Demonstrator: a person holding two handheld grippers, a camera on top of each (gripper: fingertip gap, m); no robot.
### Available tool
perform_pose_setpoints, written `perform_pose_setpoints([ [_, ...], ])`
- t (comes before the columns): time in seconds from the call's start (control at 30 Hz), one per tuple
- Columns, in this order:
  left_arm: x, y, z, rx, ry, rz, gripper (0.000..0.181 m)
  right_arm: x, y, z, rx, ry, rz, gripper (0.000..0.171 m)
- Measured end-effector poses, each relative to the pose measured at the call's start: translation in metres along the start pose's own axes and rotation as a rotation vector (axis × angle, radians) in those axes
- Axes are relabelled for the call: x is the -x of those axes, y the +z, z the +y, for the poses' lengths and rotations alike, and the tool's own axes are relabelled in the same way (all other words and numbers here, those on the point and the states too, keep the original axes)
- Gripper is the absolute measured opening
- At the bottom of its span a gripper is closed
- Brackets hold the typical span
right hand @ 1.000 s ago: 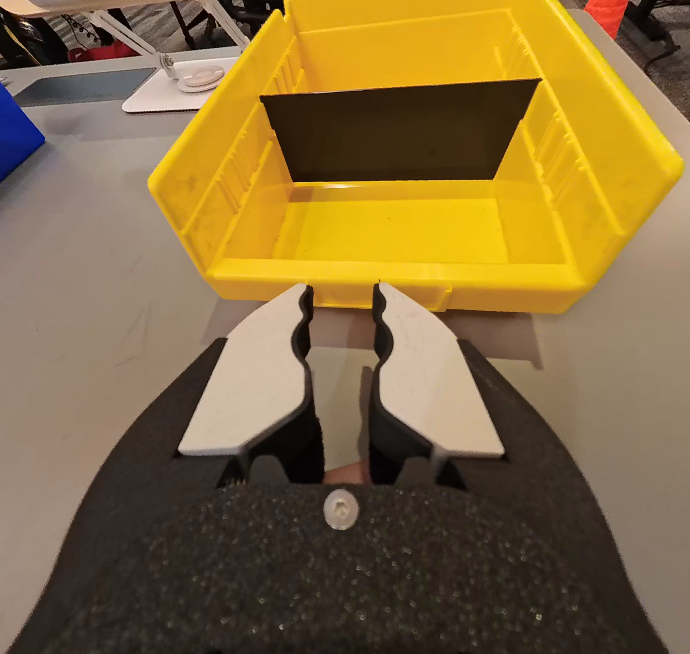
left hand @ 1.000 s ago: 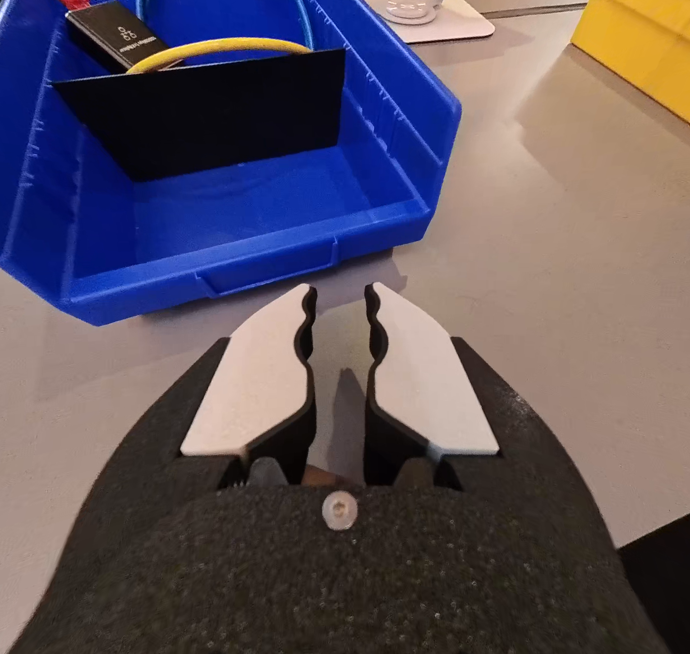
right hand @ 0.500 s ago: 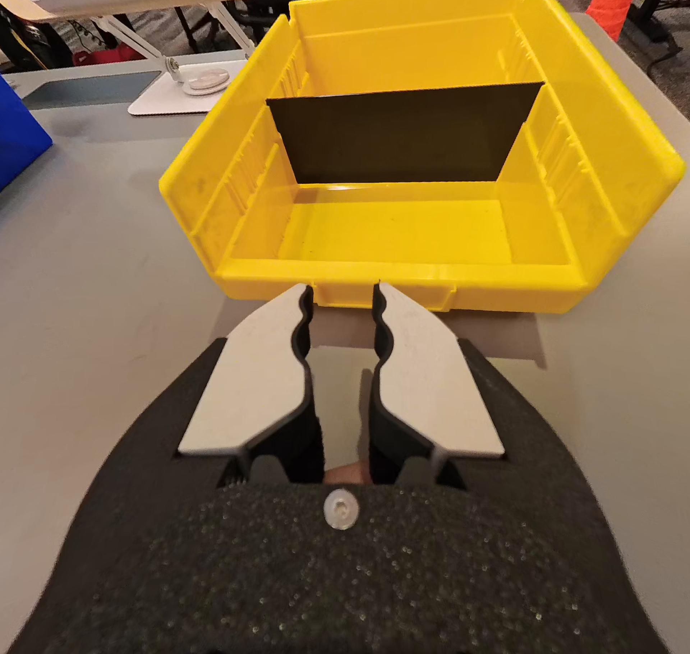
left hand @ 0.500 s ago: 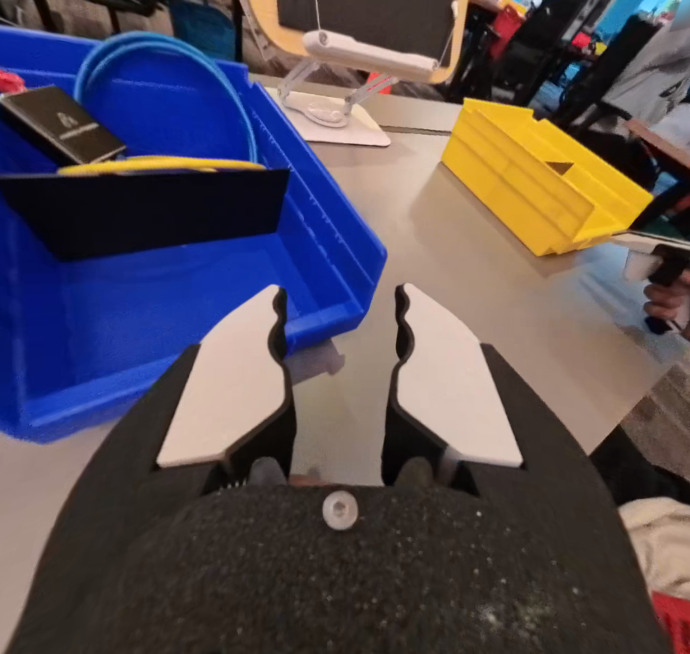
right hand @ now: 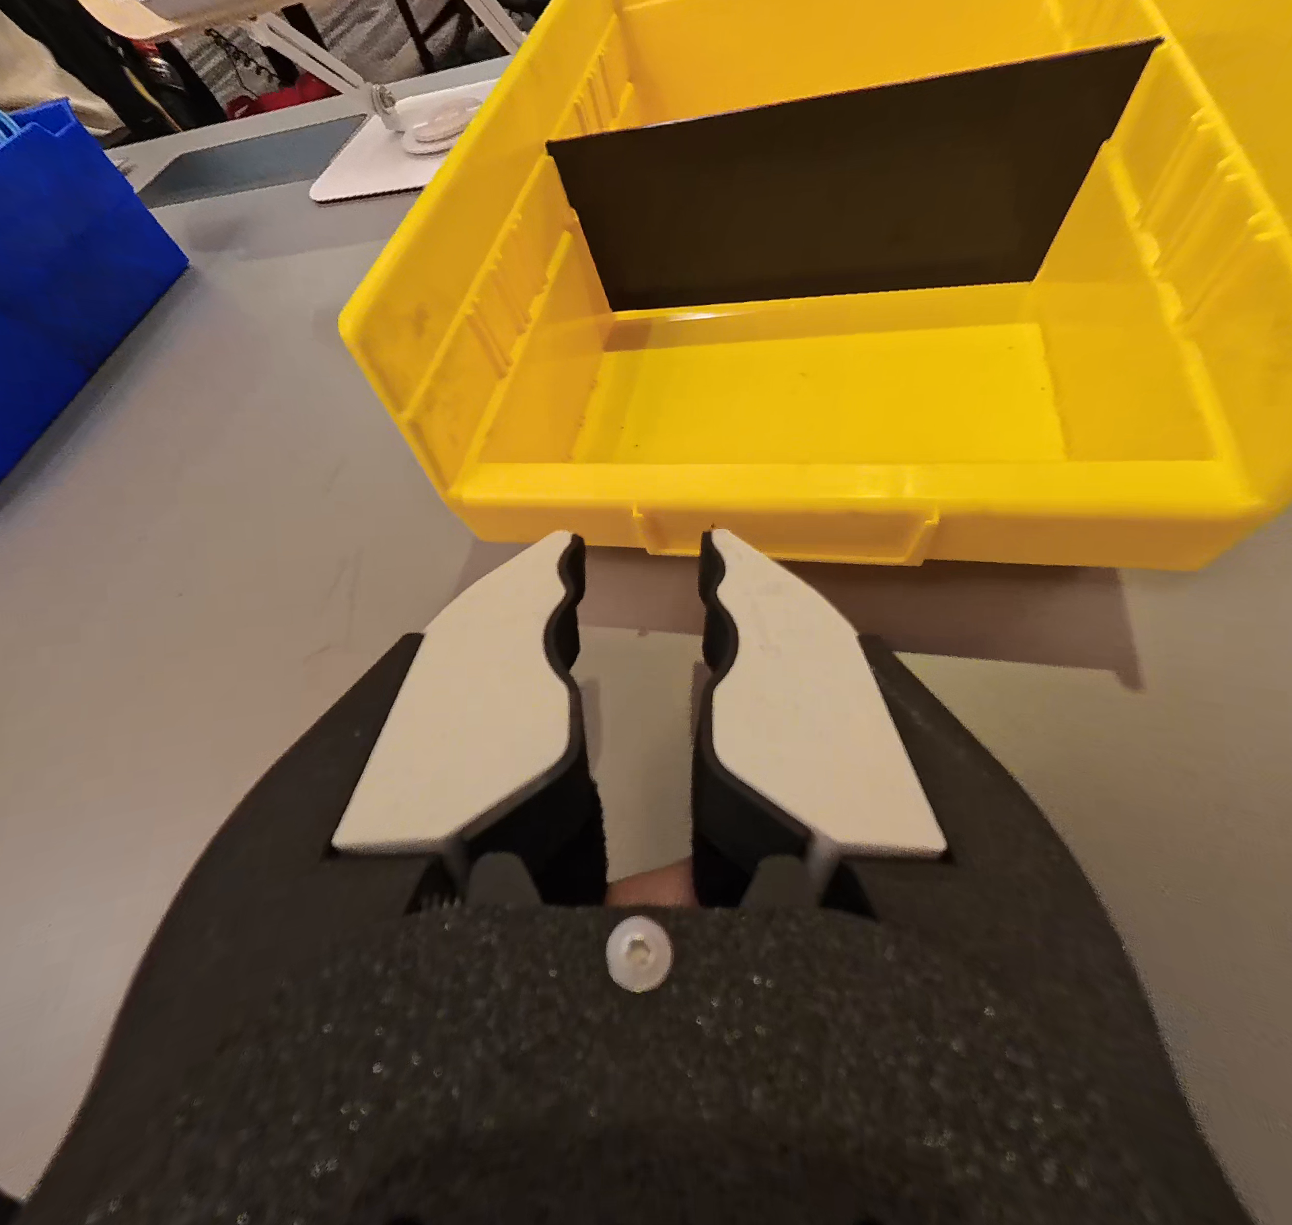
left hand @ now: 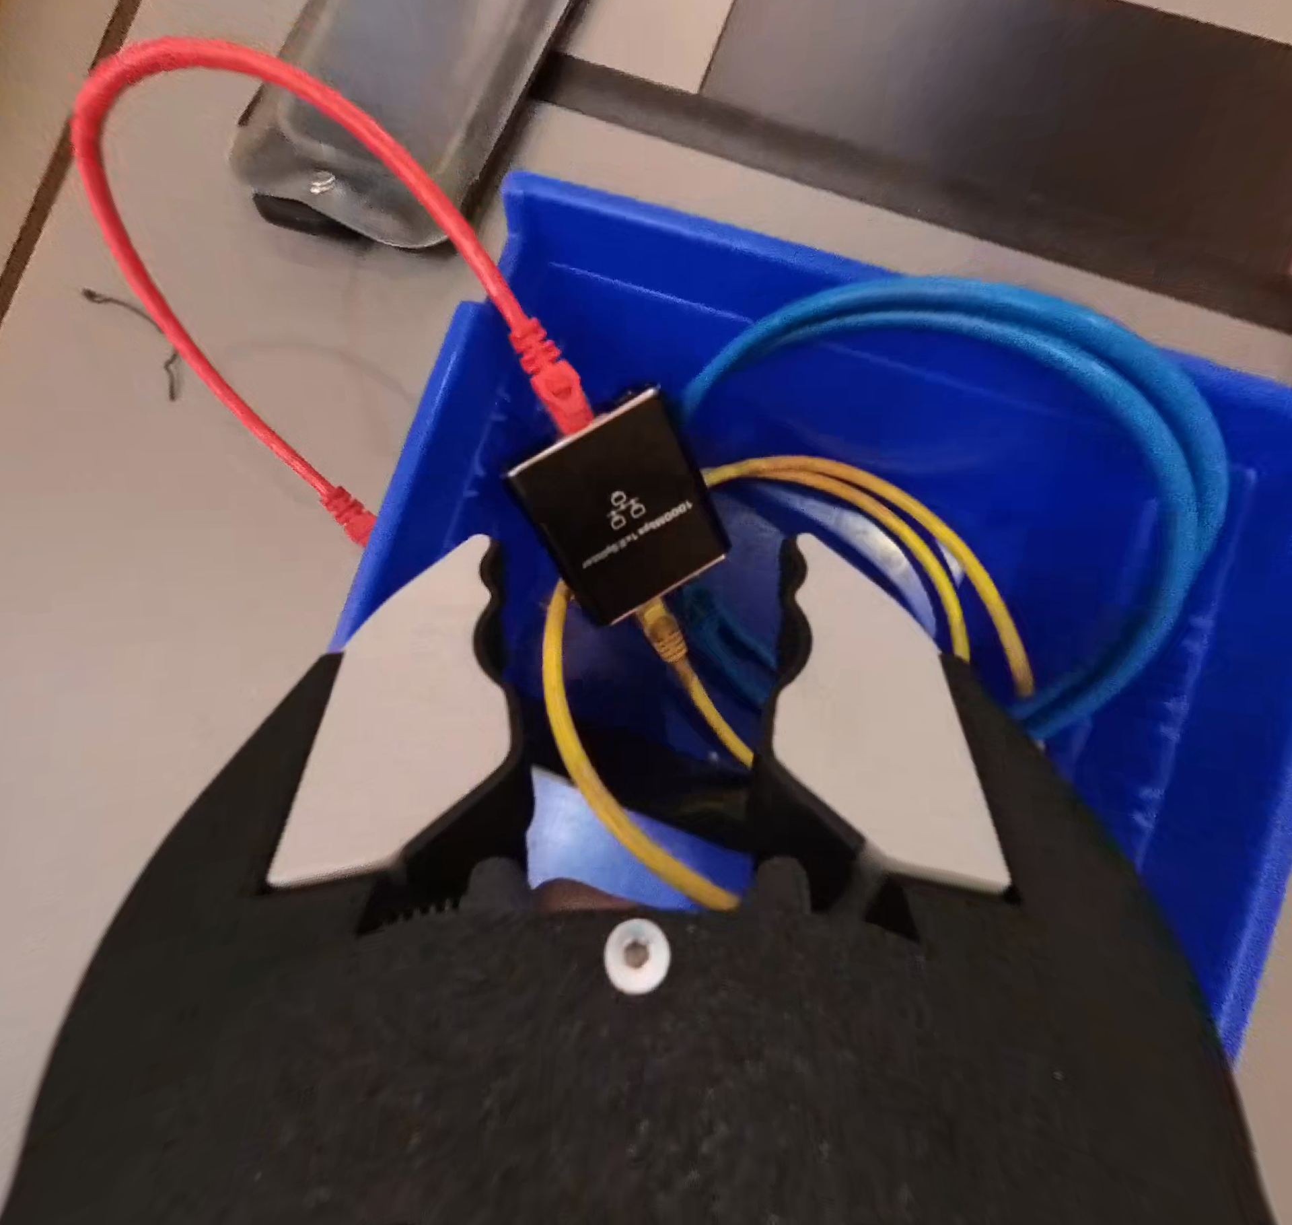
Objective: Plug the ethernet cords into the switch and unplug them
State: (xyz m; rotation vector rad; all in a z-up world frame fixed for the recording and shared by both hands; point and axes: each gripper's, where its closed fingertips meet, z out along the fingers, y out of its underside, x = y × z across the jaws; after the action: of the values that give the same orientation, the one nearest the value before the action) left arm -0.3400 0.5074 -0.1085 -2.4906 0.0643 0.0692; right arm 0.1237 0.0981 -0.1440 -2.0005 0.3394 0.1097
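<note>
In the left wrist view a small black switch point(left hand: 615, 513) lies in the rear part of a blue bin point(left hand: 1244, 702). A red cord point(left hand: 140, 268) is plugged into its far end and loops out over the bin wall onto the table. A yellow cord point(left hand: 587, 758) is plugged into its near end. A coiled blue cord point(left hand: 1090, 380) lies beside it, with one plug by the switch's near end. My left gripper point(left hand: 640, 548) hangs open wide over the switch and holds nothing. My right gripper point(right hand: 640, 540) is a little open and empty, low over the table just before a yellow bin point(right hand: 769, 506).
The yellow bin has a black divider point(right hand: 825, 191) and nothing in it. The blue bin's corner point(right hand: 63, 261) shows at the left of the right wrist view, with a white stand base point(right hand: 391, 156) behind. A grey stand foot point(left hand: 405, 93) and a dark mat point(left hand: 993, 79) lie beyond the blue bin. The grippers' ends are close to 60 cm from one another. From the left gripper's tips to the grey stand foot point(left hand: 405, 93) is close to 25 cm.
My left gripper has risen and swung over the blue bin's rear part, now looking down on the switch, and its jaws have opened wider. My right gripper has turned slightly left.
</note>
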Motion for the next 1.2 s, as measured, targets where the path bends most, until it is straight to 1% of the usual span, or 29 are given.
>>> perform_pose_setpoints([
  [0.07, -0.008, 0.011, -0.004, 0.021, -0.063, -0.002, 0.072, 0.0, 0.0, 0.001, 0.007, 0.01, -0.014, 0.031],
  [0.1, -0.009, 0.017, -0.003, 0.058, -0.08, -0.018, 0.079, 0.0, 0.0, 0.002, 0.009, 0.013, -0.02, 0.031],
  [0.13, -0.007, 0.02, -0.001, 0.093, -0.096, -0.052, 0.08, -0.001, 0.0, 0.002, 0.012, 0.012, -0.023, 0.031],
  [0.2, -0.001, 0.024, 0.002, 0.126, -0.148, -0.099, 0.075, -0.007, 0.0, 0.003, 0.018, 0.001, -0.006, 0.031],
  [0.3, 0.012, 0.029, 0.013, 0.19, -0.238, -0.173, 0.079, -0.015, -0.001, 0.003, 0.027, 0.004, -0.006, 0.031],
  [0.33, 0.015, 0.029, 0.013, 0.188, -0.252, -0.194, 0.075, -0.018, -0.001, 0.002, 0.025, 0.014, -0.001, 0.031],
  [0.43, 0.014, 0.033, 0.01, 0.181, -0.269, -0.208, 0.075, -0.02, -0.003, 0.002, 0.018, 0.06, -0.021, 0.031],
  [0.47, 0.011, 0.035, 0.012, 0.202, -0.257, -0.189, 0.076, -0.019, -0.003, 0.002, 0.019, 0.07, -0.033, 0.031],
  [0.5, 0.008, 0.038, 0.014, 0.232, -0.252, -0.157, 0.07, -0.017, -0.003, 0.002, 0.022, 0.075, -0.04, 0.031],
  [0.53, 0.004, 0.04, 0.016, 0.257, -0.251, -0.12, 0.071, -0.016, -0.002, 0.003, 0.027, 0.073, -0.043, 0.031],
  [0.57, 0.004, 0.04, 0.017, 0.267, -0.25, -0.095, 0.066, -0.015, -0.002, 0.004, 0.032, 0.065, -0.045, 0.031],
  [0.6, 0.002, 0.04, 0.016, 0.256, -0.236, -0.056, 0.063, -0.014, -0.001, 0.005, 0.038, 0.056, -0.045, 0.031],
  [0.67, 0.0, 0.04, 0.015, 0.235, -0.231, 0.016, 0.063, -0.012, -0.001, 0.006, 0.044, 0.034, -0.041, 0.031],
  [0.73, 0.0, 0.037, 0.014, 0.207, -0.237, 0.054, 0.062, -0.011, -0.001, 0.007, 0.049, 0.019, -0.036, 0.031],
  [0.8, 0.0, 0.028, 0.005, 0.141, -0.219, 0.081, 0.062, -0.011, -0.001, 0.007, 0.05, 0.022, -0.034, 0.031],
  [0.9, -0.011, -0.002, -0.022, -0.034, -0.07, 0.139, 0.061, -0.012, -0.001, 0.006, 0.044, 0.032, -0.036, 0.031],
  [1.0, -0.027, -0.056, -0.06, -0.246, 0.082, 0.224, 0.06, -0.01, -0.002, 0.004, 0.034, 0.04, -0.039, 0.03],
  [1.1, -0.044, -0.133, -0.112, -0.447, 0.186, 0.322, 0.06, -0.007, -0.002, 0.001, 0.023, 0.034, -0.041, 0.03],
  [1.2, -0.058, -0.227, -0.169, -0.631, 0.266, 0.403, 0.059, -0.006, -0.002, -0.002, 0.011, 0.018, -0.033, 0.03],
])
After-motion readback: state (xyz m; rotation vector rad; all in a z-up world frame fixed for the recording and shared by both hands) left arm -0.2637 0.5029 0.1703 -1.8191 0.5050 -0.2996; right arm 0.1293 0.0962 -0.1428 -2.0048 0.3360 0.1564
